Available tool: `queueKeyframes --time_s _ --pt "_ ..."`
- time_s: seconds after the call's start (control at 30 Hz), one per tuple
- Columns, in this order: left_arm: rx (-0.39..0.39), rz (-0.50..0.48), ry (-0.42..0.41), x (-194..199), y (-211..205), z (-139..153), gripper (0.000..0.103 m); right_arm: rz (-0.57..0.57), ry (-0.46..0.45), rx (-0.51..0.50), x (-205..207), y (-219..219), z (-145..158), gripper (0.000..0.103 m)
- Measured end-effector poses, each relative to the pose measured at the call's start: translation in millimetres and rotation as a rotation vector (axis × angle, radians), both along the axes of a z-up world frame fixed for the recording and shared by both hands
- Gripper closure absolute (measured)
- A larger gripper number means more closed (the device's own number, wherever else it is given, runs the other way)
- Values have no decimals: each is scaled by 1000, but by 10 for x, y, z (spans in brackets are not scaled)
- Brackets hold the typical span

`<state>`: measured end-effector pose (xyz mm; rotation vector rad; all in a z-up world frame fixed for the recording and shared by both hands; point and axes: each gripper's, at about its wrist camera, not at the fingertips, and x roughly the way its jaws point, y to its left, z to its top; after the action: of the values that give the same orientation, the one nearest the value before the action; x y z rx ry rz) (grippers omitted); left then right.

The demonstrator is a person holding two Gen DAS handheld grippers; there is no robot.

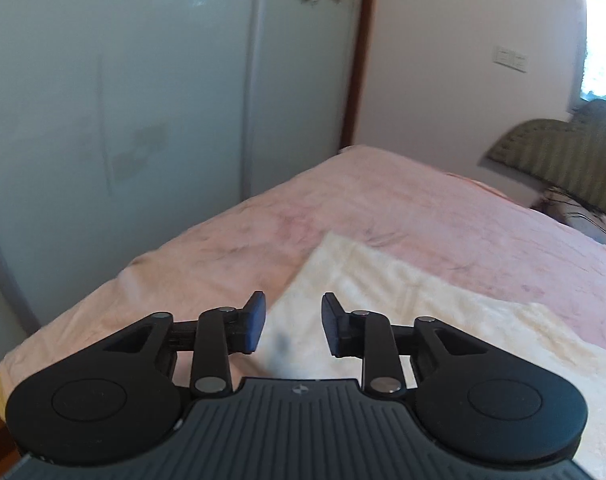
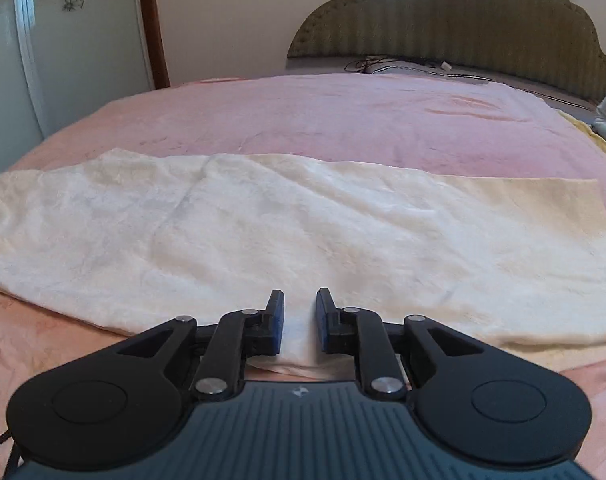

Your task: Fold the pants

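Cream pants (image 2: pixel 287 232) lying flat across a pink bedspread (image 2: pixel 343 120), folded lengthwise, their long axis running left to right. Right gripper (image 2: pixel 299 320) above the near edge of the pants, jaws slightly parted, nothing between them. Left gripper (image 1: pixel 293 326) above a corner of the pants (image 1: pixel 383 300), jaws released and empty. Padded headboard (image 2: pixel 463 20) at the far end of the bed; wardrobe doors (image 1: pixel 123 100) to the left

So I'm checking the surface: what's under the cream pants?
The cream pants lie flat on the pink bedspread, which shows all around them. Anything beneath the fabric is hidden.
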<state>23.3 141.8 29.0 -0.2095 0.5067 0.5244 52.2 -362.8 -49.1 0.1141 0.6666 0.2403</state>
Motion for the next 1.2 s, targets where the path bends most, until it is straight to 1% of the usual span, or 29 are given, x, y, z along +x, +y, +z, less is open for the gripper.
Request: queueKeyframes --time_s 0.07,0.13,0.17,0.23,0.3,0.37,0.43,0.5,0.57,0.63,0.73,0.8,0.87,0.93,1.0,1.07,1.17,1.2 --pt "21 -84 4 121 -218 28 58 -75 -31 5 -68 -180 14 86" --pt "43 -185 7 255 -503 19 58 -165 -53 -19 -77 -325 8 86" --pt "51 -242 12 329 -655 4 57 -175 -46 -5 -75 -412 -22 86" --pt "50 -362 23 456 -978 -19 56 -166 8 27 -65 -579 -76 86" --pt "46 -487 28 571 -1331 -80 53 -148 5 26 -93 -622 -64 86" --pt "39 -591 42 681 -1671 -175 50 -214 -28 38 -176 -728 -21 85" --pt "44 -693 61 777 -2011 -291 50 -324 -51 76 -257 -923 -36 85" --pt "69 -780 69 845 -2325 -412 50 -421 -45 139 -309 -1142 -91 84" --pt "101 -845 79 909 -2586 -536 47 -465 -33 219 -344 -1362 -169 84" --pt "124 -889 112 958 -2791 -699 46 -512 -29 284 -353 -1523 -228 84" --pt "104 -980 167 981 -2941 -909 46 -550 -37 412 -342 -1720 -315 84" --pt "103 -1038 217 941 -3026 -1012 47 -583 -15 509 -335 -1823 -391 84" --pt "127 -1071 231 874 -3072 -1063 47 -596 -5 582 -364 -1879 -460 84" --pt "155 -1091 222 837 -3113 -1071 47 -639 -10 616 -432 -1893 -497 84" --pt "148 -1093 222 845 -3136 -1059 46 -678 -21 627 -484 -1887 -511 84" --pt "122 -1076 219 897 -3138 -1058 46 -699 -18 650 -492 -1880 -538 84" --pt "88 -1027 208 1010 -3184 -996 42 -687 -12 661 -425 -1872 -567 84" --pt "70 -1021 200 1061 -3220 -955 41 -691 -14 679 -395 -1884 -589 84"
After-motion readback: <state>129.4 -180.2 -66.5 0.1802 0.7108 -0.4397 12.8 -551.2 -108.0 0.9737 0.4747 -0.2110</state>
